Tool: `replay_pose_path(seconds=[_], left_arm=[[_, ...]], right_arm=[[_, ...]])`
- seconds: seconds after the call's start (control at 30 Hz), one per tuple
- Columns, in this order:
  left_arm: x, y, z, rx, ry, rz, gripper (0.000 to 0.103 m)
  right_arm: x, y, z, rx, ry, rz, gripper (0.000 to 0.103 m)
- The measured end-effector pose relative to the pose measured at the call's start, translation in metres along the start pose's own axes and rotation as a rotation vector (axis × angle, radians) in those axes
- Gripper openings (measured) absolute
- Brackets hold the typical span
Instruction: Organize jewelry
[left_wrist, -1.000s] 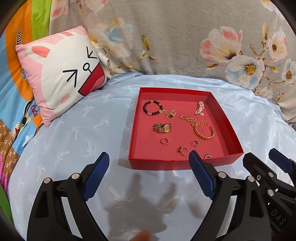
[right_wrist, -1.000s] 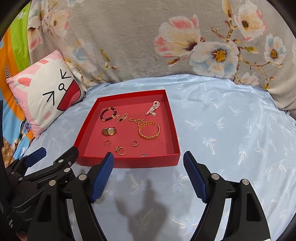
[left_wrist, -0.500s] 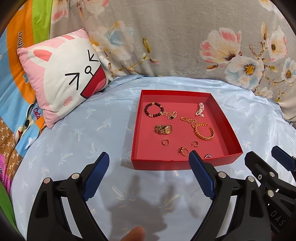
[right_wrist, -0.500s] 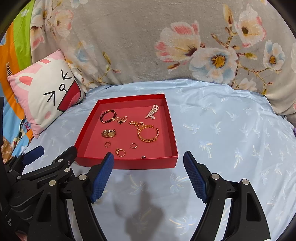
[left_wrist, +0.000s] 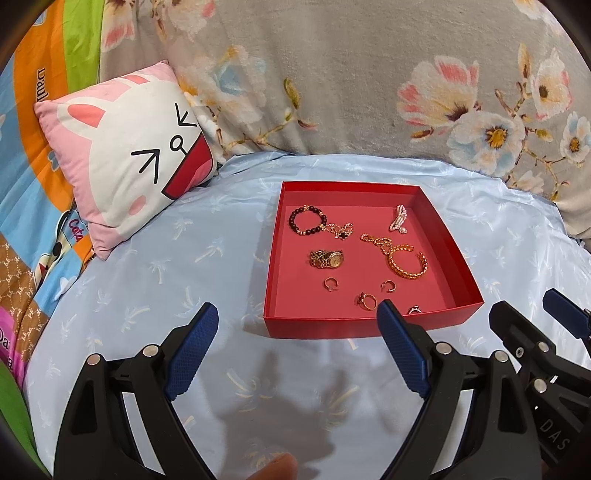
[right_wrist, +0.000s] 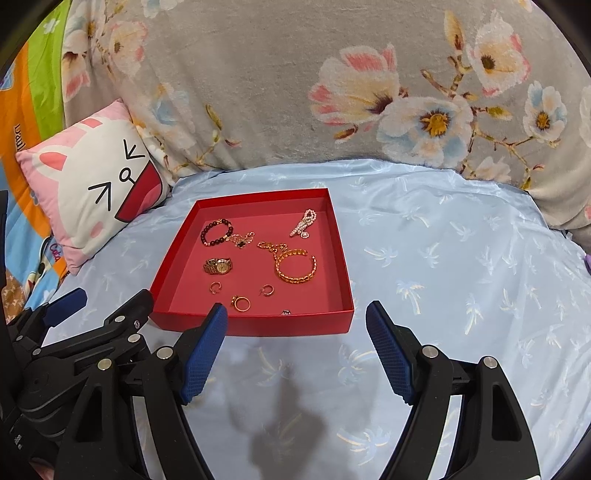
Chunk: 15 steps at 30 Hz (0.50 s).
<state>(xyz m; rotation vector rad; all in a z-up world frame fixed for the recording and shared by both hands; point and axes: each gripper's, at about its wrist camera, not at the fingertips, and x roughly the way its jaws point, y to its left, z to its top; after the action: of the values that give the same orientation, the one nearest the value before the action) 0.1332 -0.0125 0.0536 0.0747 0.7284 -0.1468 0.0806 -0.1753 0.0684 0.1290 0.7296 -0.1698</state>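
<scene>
over the last second both my views have drawn back and up a little: the red tray (left_wrist: 448, 236) sits smaller and further off than it did, and more blue sheet (left_wrist: 184, 258) shows in front of it. nothing inside the tray has shifted.

my left claw (left_wrist: 295, 347) is spread wide with nothing between its blue pads, hanging over the sheet just short of the tray's near wall. my right claw (right_wrist: 295, 343) is the same, wide apart and empty, close beside the left one.

all the jewelry i can see lies in the tray: the dark bead bracelet (left_wrist: 308, 220) at the far left, the gold watch (left_wrist: 328, 258) below it, the gold bangle (left_wrist: 406, 263) with a chain (left_wrist: 376, 242) running into it, the pearl piece (left_wrist: 399, 218) at the far right, and small rings (left_wrist: 365, 301) along the near side.

that fits either of two readings: pieces gathered in and me backing off, or a loose scatter i am about to sort. the retreat alone doesn't settle which.
</scene>
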Motion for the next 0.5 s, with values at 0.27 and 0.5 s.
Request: replay_pose_path(seconds=[0.27,0.5], left_arm=[[-0.0020,-0.0017,-0.0014,-0.005,0.001,0.012,0.087],[-0.0036,-0.0031,-0.0024,-0.002,0.000,0.015,0.087]], right_arm=[[-0.0039,-0.0016,0.0000,0.000,-0.001,-0.003,0.076],[-0.0040,-0.0032,-0.0003,0.002,0.000,0.000,0.077]])
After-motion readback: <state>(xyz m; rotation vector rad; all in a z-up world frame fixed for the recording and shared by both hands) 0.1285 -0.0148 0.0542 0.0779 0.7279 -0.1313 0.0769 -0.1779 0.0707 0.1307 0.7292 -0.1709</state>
